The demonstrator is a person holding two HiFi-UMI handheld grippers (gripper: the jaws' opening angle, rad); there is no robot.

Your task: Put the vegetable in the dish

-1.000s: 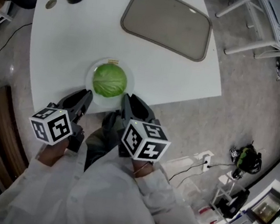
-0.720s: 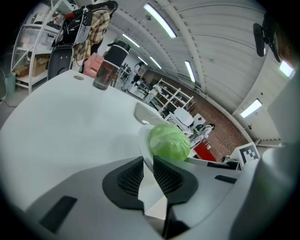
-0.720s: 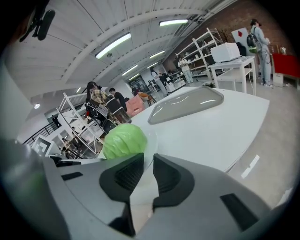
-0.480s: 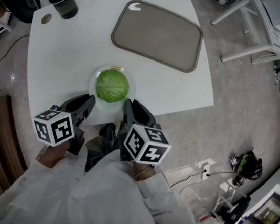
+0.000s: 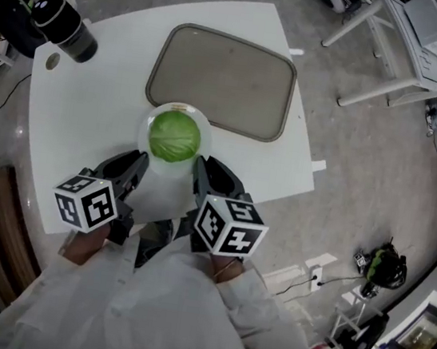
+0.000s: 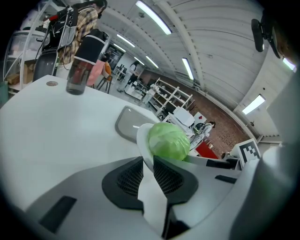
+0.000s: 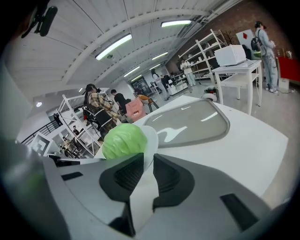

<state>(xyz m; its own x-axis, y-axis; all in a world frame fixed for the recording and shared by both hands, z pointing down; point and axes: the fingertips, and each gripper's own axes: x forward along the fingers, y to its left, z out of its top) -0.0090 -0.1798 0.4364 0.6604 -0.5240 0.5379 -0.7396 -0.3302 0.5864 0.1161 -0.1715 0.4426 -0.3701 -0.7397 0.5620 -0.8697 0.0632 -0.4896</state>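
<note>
**Both grippers clamped on the loaded dish**

The round green cabbage (image 5: 174,137) sits in the white round plate (image 5: 178,108), at the near edge of the grey rectangular tray (image 5: 222,80) on the white table (image 5: 81,118). The left gripper (image 5: 135,162) pinches the plate's left rim between its jaws. The right gripper (image 5: 201,167) pinches the right rim in the same way.

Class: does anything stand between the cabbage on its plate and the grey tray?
Nothing visible does. In the head view the plate with the cabbage overlaps the tray's near rim, and the tray lies bare.
</note>
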